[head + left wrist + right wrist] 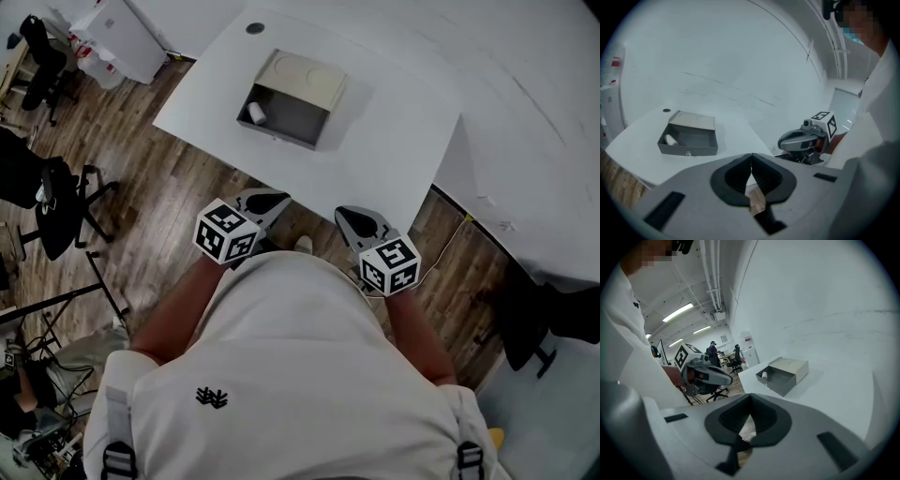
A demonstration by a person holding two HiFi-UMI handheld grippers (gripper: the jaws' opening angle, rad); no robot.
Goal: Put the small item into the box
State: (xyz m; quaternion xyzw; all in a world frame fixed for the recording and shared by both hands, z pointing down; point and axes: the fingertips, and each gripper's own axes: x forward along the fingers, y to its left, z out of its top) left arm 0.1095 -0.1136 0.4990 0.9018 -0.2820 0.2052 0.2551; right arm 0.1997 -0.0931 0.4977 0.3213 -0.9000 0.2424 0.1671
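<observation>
A grey open box [291, 98] sits on the white table [394, 122], with a small white item [256, 112] lying in its left end. Both grippers hang near my body, short of the table's near edge and over the wood floor. My left gripper [267, 199] is shut with nothing between its jaws, and so is my right gripper [361, 220]. The left gripper view has the box [689, 138] and the item [671, 139] far ahead, beyond its shut jaws. In the right gripper view the box [783, 373] stands far off too.
Black office chairs [56, 202] stand on the wood floor to the left, and another chair [534, 319] is at the right. A white cabinet [127, 37] stands beyond the table's left corner. A round black grommet [255, 28] marks the tabletop behind the box.
</observation>
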